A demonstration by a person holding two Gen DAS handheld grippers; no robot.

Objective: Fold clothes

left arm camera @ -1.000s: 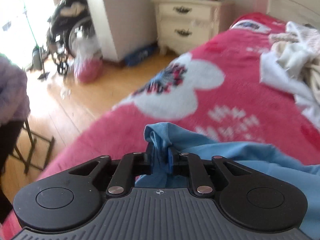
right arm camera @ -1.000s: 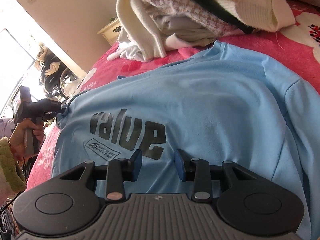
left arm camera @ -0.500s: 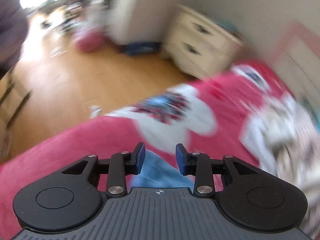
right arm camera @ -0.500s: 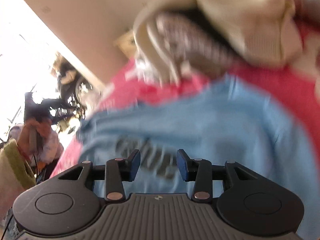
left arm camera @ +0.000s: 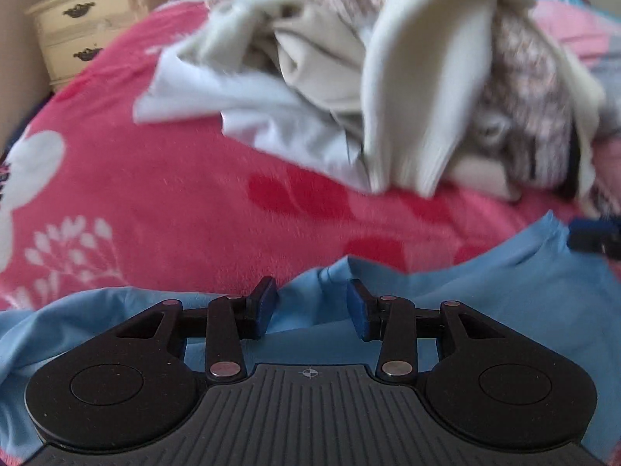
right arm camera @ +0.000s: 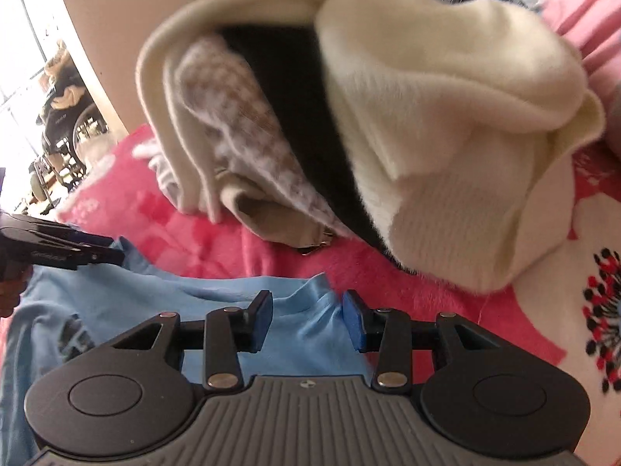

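A light blue T-shirt (left arm camera: 485,310) lies flat on the pink bedspread (left arm camera: 174,194). My left gripper (left arm camera: 310,306) hovers over its upper edge with the jaws opening. The hem shows in the gap, but the pads do not press on it. In the right wrist view the same shirt (right arm camera: 174,299) shows part of a dark print at the left. My right gripper (right arm camera: 306,318) stands open over a raised fold of the shirt's edge and holds nothing. The left gripper (right arm camera: 112,258) reaches in from the left, and the right gripper (left arm camera: 582,237) shows at the far right of the left wrist view.
A heap of cream, checked and white clothes (left arm camera: 388,77) sits on the bed just beyond the shirt; a cream sweater (right arm camera: 446,136) tops it. A cream dresser (left arm camera: 77,27) stands by the wall. A wheelchair (right arm camera: 66,116) stands near the bright window.
The left gripper let go of the bunched blue fabric, opened and swung from the bed's side toward the clothes heap. The right gripper moved up the shirt to its edge near the heap.
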